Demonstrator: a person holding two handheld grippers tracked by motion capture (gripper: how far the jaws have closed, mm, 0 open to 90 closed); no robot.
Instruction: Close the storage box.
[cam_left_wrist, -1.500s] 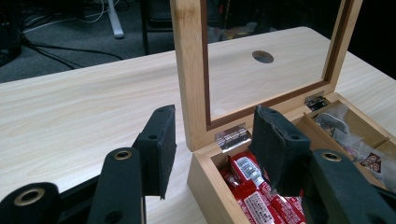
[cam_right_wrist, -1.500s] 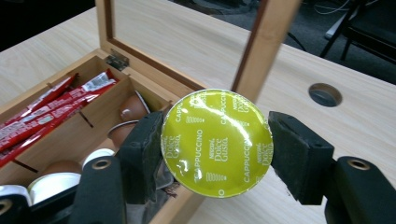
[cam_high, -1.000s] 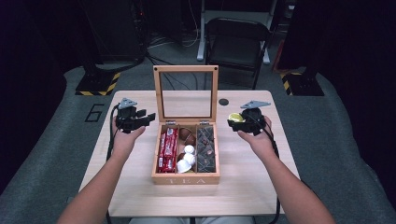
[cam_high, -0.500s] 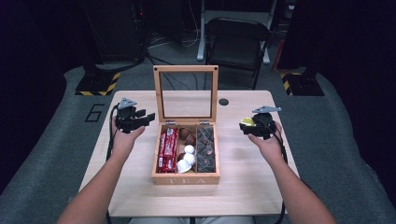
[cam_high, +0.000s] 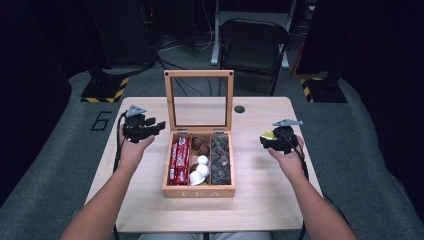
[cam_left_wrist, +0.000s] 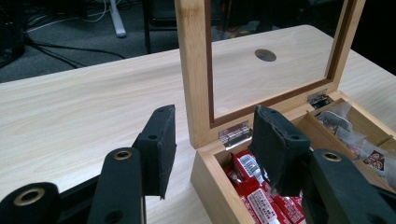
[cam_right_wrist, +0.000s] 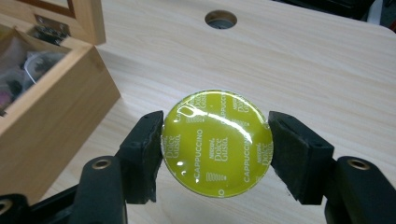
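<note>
We see a light wooden table (cam_high: 260, 200) with a round cable hole (cam_high: 239, 109) near its far edge. At its middle stands a wooden tea box (cam_high: 198, 191) marked TEA, its glass-paned lid (cam_high: 199, 100) standing upright at the back. The box has 3 compartments: red sachets (cam_high: 179, 161) on the left, brown and white coffee capsules (cam_high: 200, 167) in the middle, dark packets (cam_high: 220, 162) on the right.

Our left gripper (cam_high: 150, 128) is held left of the box, near its back corner. In the left gripper view its jaws (cam_left_wrist: 215, 149) stand apart with nothing between them, 1 pad over the bare table and the other over the red sachets by the lid's hinge (cam_left_wrist: 235, 135).

Our right gripper (cam_high: 266, 140) is held over the table to the right of the box, well apart from it. Its jaws are clamped on a Dolce Gusto Cappuccino capsule (cam_right_wrist: 216, 142), 1 pad pressing each side of the rim, the yellow-green foil top facing the right gripper view. The capsule is above the bare tabletop, with the box's right wall (cam_right_wrist: 51, 121) off to one side.
</note>
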